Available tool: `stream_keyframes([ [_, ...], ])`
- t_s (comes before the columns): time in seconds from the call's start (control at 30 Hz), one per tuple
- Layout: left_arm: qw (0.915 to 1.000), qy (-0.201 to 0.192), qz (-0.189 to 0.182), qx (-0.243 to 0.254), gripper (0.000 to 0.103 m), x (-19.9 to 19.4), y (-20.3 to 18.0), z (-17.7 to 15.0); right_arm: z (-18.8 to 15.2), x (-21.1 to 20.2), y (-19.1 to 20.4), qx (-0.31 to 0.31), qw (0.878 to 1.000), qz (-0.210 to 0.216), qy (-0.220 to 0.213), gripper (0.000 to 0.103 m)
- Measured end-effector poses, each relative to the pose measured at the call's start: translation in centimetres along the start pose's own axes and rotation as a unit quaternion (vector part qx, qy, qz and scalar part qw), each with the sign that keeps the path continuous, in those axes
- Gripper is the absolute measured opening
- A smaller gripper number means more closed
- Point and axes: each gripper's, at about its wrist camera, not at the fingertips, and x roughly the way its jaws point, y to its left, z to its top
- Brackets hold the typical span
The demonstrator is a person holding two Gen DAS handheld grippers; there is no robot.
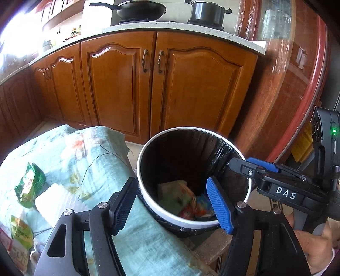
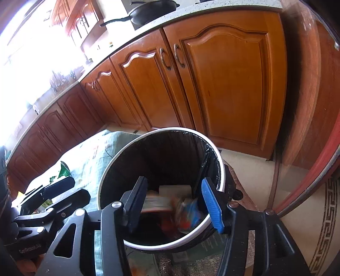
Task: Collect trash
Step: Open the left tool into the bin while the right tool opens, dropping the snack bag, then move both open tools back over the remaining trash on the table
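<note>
A white-rimmed bin (image 1: 148,203) with a black liner stands beside a table under a pale floral cloth (image 1: 102,161). Several wrappers (image 1: 187,201) lie in its bottom. My left gripper (image 1: 172,203) is open and empty above the bin's near rim. My right gripper (image 2: 174,203) is open over the bin (image 2: 161,247); a blurred wrapper (image 2: 157,204) is between its fingers, apparently falling into the bin. The right gripper also shows in the left wrist view (image 1: 242,172). A green wrapper (image 1: 29,182), a white packet (image 1: 53,201) and another green wrapper (image 1: 21,233) lie on the cloth.
Wooden cabinet doors (image 1: 165,85) stand behind the bin, under a counter with a wok (image 1: 140,8) and a pot (image 1: 207,10). A round wooden table edge (image 1: 308,106) is at the right. A person's hand (image 1: 312,244) holds the right gripper.
</note>
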Motion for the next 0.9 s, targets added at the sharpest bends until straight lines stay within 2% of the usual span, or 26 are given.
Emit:
stream_keyframes([
  [0.13, 0.9999, -0.011, -0.001, -0.003, 0.067, -1.9, 0.3, -1.3, -0.4, -1.0, 0.3, 0.006, 1.000, 0.006, -0.009, 0.058],
  [0.2, 0.9999, -0.015, -0.002, -0.006, 0.067, -2.9, 0.6, -2.0, -0.6, -1.5, 0.5, 0.007, 1.000, 0.012, -0.015, 0.067],
  [0.4, 0.9995, -0.020, 0.003, -0.023, 0.069, -6.0, 2.1, -5.3, -2.4, -3.0, 2.7, 0.003, 0.999, 0.034, -0.026, 0.080],
  [0.9, 0.9952, -0.016, 0.058, -0.077, 0.070, -13.2, 8.1, -12.2, -8.0, -2.8, 9.7, -0.004, 0.995, 0.097, 0.012, 0.082],
])
